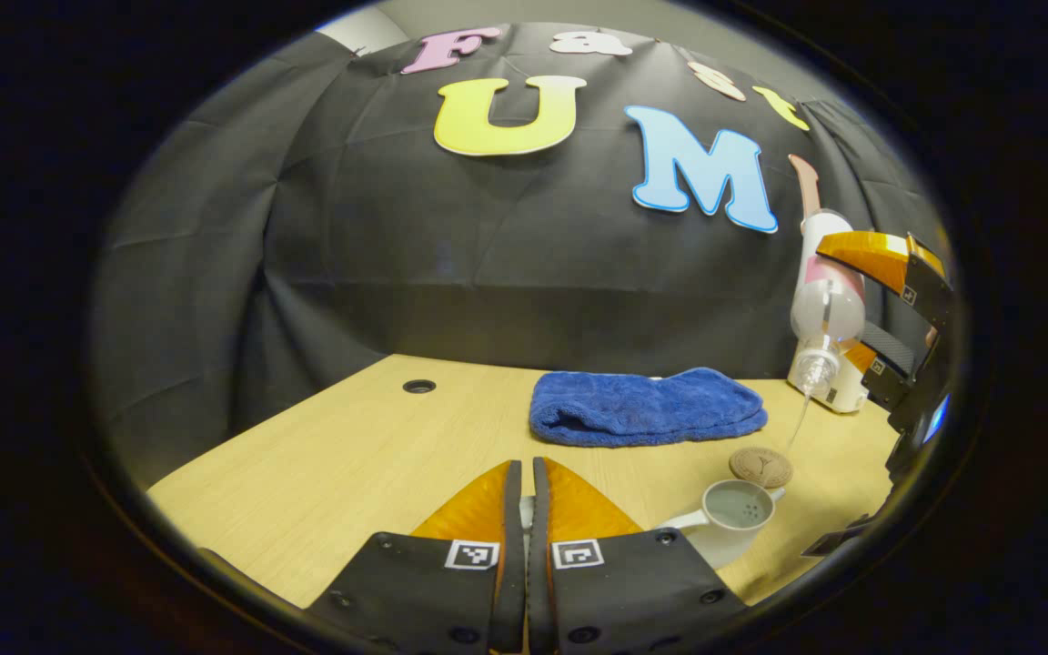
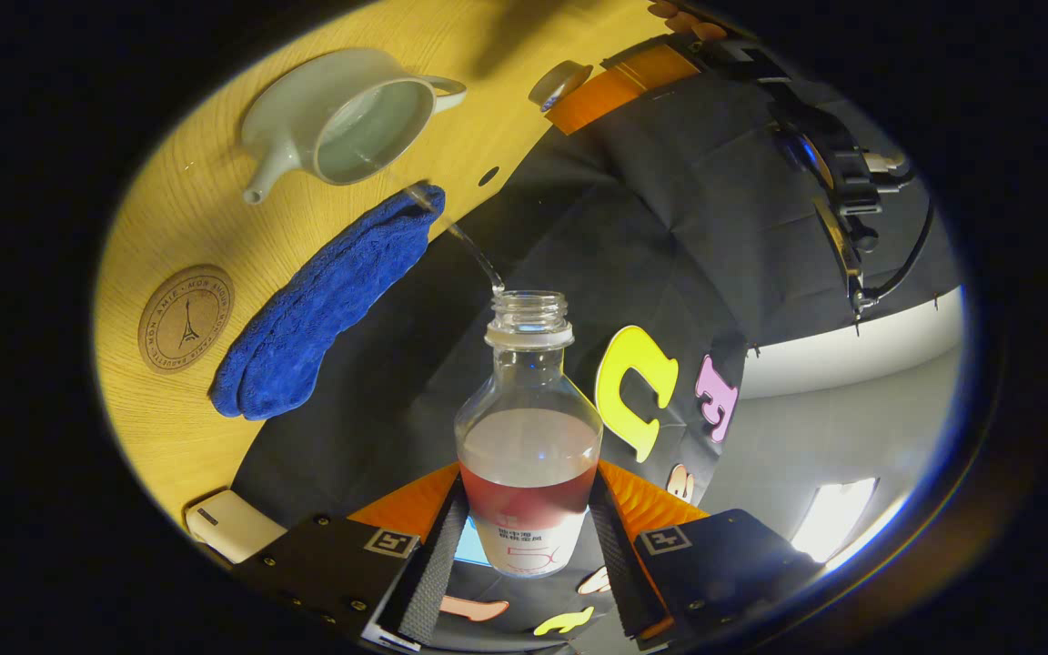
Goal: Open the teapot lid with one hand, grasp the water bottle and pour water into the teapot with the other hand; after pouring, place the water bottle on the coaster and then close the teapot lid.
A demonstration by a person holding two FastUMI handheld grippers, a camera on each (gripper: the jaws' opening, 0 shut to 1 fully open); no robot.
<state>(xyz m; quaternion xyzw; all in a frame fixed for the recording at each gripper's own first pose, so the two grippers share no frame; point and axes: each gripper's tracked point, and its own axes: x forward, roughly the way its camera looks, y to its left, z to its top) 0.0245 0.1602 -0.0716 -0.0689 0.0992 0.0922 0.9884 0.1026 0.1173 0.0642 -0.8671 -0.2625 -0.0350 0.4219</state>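
The right gripper (image 2: 524, 537) clamps a clear glass water bottle (image 2: 529, 437), tipped (uncapped), streaming water into the open pale ceramic teapot (image 2: 342, 118). The left gripper (image 1: 524, 509) is nearly closed on the small teapot lid (image 2: 559, 84).

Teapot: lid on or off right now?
Off. In the right gripper view the teapot has an open mouth, and a thin stream from the tipped water bottle runs into it.
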